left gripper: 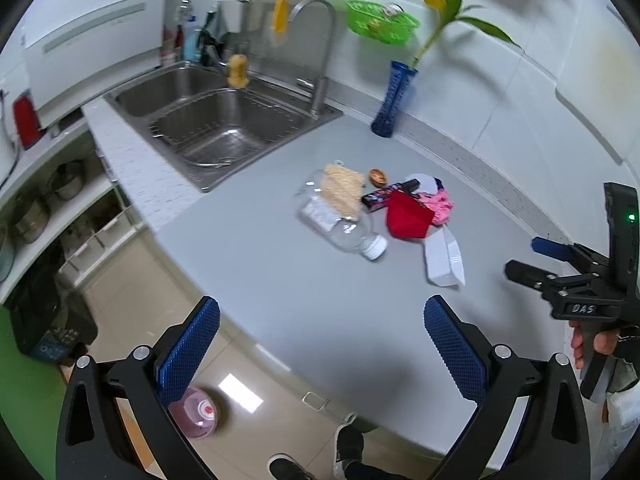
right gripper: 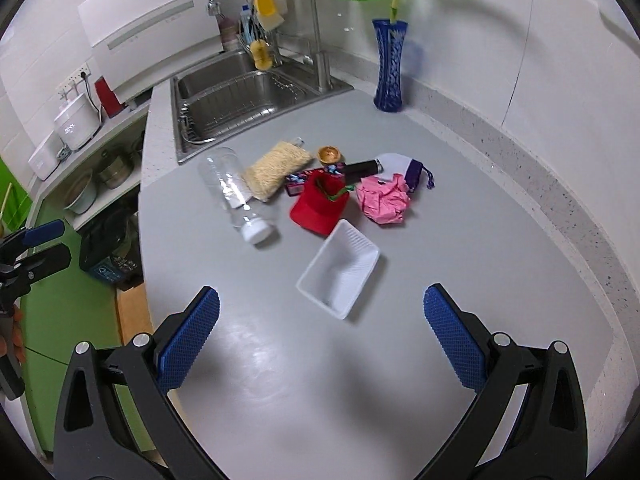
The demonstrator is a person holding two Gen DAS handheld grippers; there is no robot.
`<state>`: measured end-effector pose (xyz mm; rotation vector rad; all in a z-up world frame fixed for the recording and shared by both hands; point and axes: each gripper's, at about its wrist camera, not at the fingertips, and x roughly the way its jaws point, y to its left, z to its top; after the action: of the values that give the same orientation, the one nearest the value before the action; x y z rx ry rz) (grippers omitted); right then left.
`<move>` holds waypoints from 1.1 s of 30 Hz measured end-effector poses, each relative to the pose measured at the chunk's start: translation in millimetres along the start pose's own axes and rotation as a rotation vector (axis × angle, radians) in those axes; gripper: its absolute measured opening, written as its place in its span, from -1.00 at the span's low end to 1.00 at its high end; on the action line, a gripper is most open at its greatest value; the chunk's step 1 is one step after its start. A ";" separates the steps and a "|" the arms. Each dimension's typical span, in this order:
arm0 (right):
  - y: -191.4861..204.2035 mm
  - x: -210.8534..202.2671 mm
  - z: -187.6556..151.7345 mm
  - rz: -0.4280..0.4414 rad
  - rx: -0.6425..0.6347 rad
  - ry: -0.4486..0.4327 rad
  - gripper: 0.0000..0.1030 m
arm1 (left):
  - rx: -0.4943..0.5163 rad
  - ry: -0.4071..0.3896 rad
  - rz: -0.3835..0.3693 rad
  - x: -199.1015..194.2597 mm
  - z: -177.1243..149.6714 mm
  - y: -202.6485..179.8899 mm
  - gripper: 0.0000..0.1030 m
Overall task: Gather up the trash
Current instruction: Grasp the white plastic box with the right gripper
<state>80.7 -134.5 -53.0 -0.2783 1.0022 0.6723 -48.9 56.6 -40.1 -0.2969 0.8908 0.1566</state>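
The white plastic tray (right gripper: 339, 267) is seen lying directly ahead of the wide-open, empty right gripper (right gripper: 320, 336), long axis apparently slanted left-near to right-far, while the equally open, empty left gripper (left gripper: 322, 344) is held farther off.

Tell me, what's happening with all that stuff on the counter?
A person holds two grabbers, the left gripper and the right gripper, both open and empty above the grey counter. A little pile of trash waits there untouched: a clear bottle, a red pouch, crumpled pink paper and a white tray.
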 end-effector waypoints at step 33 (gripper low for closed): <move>-3.3 66.1 20.5 0.136 -0.032 0.117 -0.85 | -0.072 0.120 -0.060 90.4 34.9 -13.8 0.90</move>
<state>120.6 -100.8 -98.5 -0.2821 1.1305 0.8037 36.7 55.7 -87.7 -0.4025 0.9951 0.1164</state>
